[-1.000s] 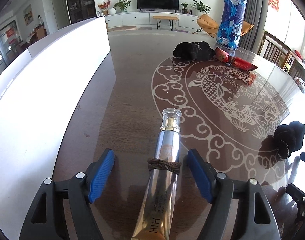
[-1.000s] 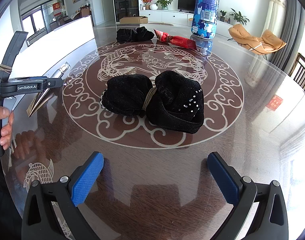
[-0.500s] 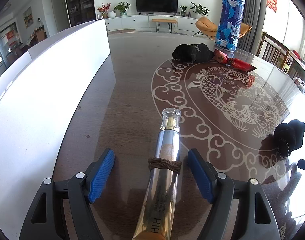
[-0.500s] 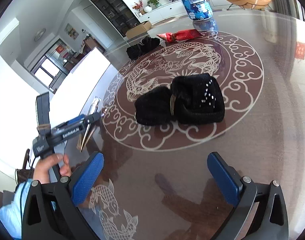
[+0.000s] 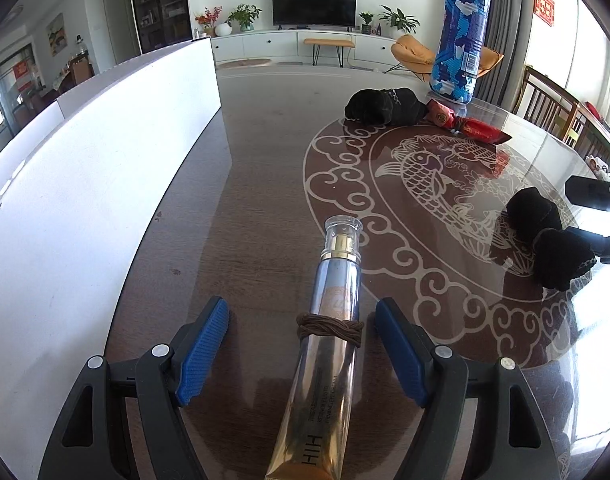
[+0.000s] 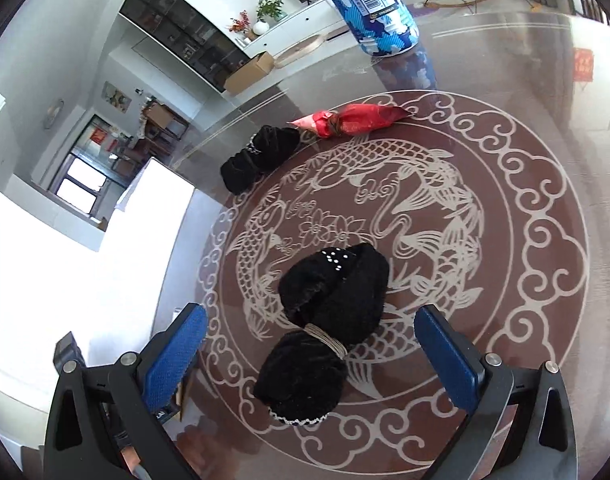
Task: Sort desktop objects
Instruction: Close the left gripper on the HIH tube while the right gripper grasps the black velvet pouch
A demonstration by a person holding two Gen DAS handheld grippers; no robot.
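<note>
Cream tube lies flat on the table near its white-box edge, between the spread-open left gripper, untouched; right gripper straddles a black bundle, wide open too.

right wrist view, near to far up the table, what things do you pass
right gripper → black velvet bundle with rhinestones → second black bundle → red wrapped packet → blue patterned bottle

Home living rm: TV, armchair
</note>
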